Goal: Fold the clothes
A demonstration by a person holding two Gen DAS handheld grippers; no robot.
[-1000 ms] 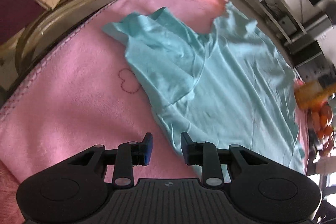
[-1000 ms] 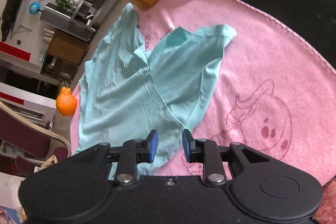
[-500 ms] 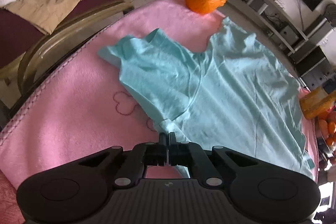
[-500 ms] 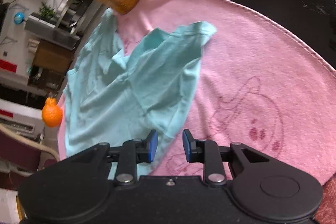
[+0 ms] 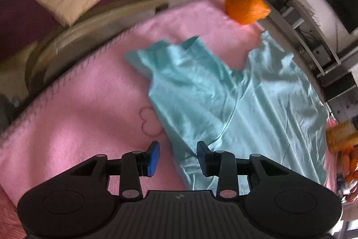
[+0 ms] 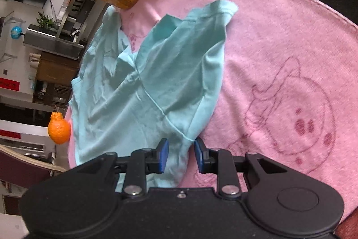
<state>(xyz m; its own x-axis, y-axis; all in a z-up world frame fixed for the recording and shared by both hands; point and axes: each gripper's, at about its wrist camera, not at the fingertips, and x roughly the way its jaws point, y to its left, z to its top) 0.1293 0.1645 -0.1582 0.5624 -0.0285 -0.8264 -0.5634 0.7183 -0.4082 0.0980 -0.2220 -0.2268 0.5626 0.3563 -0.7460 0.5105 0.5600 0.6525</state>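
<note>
Both grippers stand open: the left gripper (image 5: 176, 155), pinched shut half a second ago, has just parted over the crumpled aqua cotton T-shirt (image 5: 228, 100) at twelve o'clock on the pink fleece-covered bench (image 5: 85, 104), while the right gripper (image 6: 178, 153) straddles its hem ungripped, so folding has yet to begin.

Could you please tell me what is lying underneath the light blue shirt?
The light blue shirt lies directly on the pink blanket, whose printed drawing shows beside it. Whatever is beneath the blanket stays hidden.

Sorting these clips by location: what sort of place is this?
Probably a home living or dining room: a pink fleece blanket covers the table, a wooden-framed chair with maroon cushion stands beside it, and shelving units line the wall.
</note>
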